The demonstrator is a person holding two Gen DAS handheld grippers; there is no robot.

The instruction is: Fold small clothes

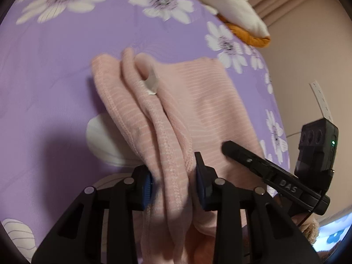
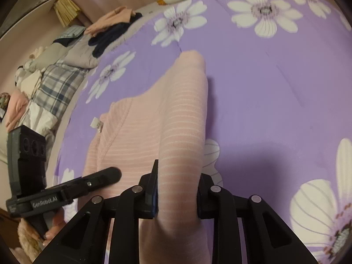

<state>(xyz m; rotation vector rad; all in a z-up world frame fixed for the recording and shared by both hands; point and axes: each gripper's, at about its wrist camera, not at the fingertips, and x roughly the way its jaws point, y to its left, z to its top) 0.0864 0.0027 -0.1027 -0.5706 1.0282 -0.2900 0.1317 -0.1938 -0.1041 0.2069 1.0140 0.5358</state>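
Pink cloth (image 1: 173,176) fills the low middle of my left view, bunched between the fingers of my left gripper (image 1: 173,182), which is clenched on these folds. From there the garment runs up to the centre of the frame and lies on the purple sheet (image 1: 55,66); a small white label (image 1: 151,84) shows inside one fold. At the right edge of this view I see my right gripper (image 1: 275,176) from the side. In the right view the right gripper (image 2: 177,189) also grasps the cloth (image 2: 180,132), a thick striped fold between both fingers. The left gripper (image 2: 66,189) is at lower left there. A white and orange bundle (image 1: 237,15) lies at the upper right of the left view, and more clothes (image 2: 55,74) are at the upper left of the right view.
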